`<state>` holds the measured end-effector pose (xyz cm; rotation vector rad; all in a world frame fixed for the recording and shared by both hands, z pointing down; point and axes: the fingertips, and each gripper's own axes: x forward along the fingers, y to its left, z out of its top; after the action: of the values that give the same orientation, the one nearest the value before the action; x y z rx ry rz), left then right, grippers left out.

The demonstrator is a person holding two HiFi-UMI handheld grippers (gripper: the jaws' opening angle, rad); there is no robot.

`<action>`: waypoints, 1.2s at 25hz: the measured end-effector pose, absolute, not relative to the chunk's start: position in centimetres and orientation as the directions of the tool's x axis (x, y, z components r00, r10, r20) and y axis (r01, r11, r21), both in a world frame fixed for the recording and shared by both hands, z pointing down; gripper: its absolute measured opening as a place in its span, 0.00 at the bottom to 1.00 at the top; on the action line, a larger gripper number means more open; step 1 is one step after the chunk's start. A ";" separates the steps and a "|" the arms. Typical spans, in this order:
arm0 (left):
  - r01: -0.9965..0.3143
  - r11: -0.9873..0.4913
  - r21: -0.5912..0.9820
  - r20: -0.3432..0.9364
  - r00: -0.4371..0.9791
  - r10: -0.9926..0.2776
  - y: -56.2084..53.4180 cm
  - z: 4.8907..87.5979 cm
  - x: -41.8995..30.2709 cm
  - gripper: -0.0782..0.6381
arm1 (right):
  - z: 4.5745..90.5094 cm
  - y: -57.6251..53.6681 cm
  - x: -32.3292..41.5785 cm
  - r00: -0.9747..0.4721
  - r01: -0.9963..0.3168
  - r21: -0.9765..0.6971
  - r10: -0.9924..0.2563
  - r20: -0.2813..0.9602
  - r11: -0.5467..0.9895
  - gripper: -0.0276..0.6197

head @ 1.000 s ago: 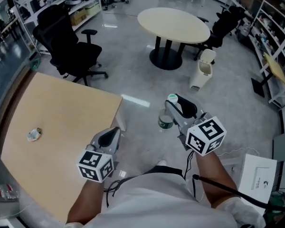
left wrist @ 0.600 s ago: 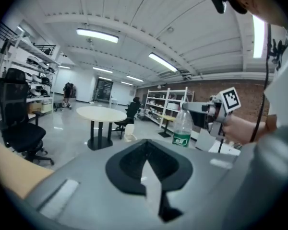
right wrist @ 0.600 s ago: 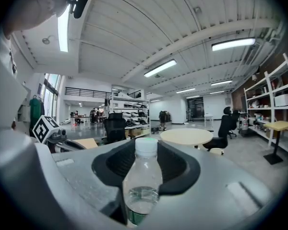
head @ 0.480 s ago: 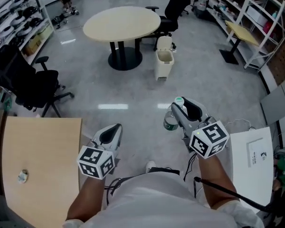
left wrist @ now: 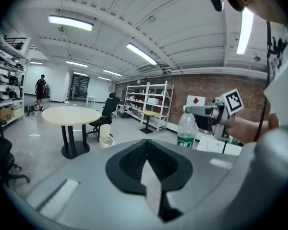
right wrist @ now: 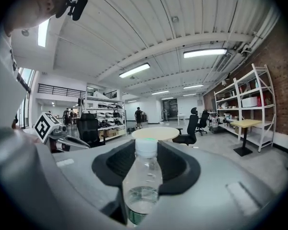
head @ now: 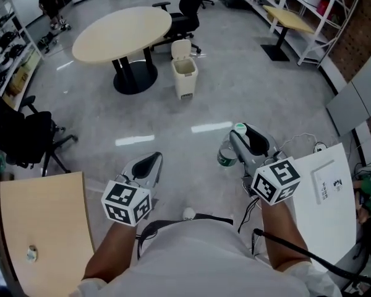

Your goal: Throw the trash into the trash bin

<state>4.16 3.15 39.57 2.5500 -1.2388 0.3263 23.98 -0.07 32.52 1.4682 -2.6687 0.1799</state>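
The trash bin [head: 184,77] now sits upper centre, swung in from the right, so the right tool [head: 237,142], gripping the plastic bottle [head: 226,156], seems headed there; left tool [head: 147,164] closed, empty.

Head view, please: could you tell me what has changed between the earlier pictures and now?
The person has turned: the desk slid to the lower left, while the round table and bin swung leftward. Unchanged: right gripper clamped on the bottle, left gripper shut and empty, wad on the desk.
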 end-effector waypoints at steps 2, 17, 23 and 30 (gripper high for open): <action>-0.780 -0.606 0.154 0.330 0.619 -0.713 2.7 39.5 5.2 0.12 | 32.7 -0.2 25.1 -0.519 -0.855 -0.065 -0.844 0.136 0.515 0.26; -0.761 -0.628 0.163 0.357 0.639 -0.681 -0.4 40.1 6.6 0.12 | 34.7 -1.4 26.9 -0.481 -0.876 -0.112 -0.862 0.161 0.468 0.26; -0.757 -0.630 0.174 0.353 0.645 -0.678 -2.2 40.4 6.6 0.12 | 35.3 -3.0 26.5 -0.485 -0.875 -0.110 -0.856 0.178 0.472 0.26; -0.758 -0.627 0.179 0.368 0.643 -0.672 -5.2 40.7 6.4 0.12 | 35.2 -6.1 26.2 -0.486 -0.874 -0.115 -0.856 0.175 0.472 0.26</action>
<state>6.35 -5.22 40.73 2.5476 -1.1443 0.3822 26.18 -6.15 35.17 1.5410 -2.6150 0.2882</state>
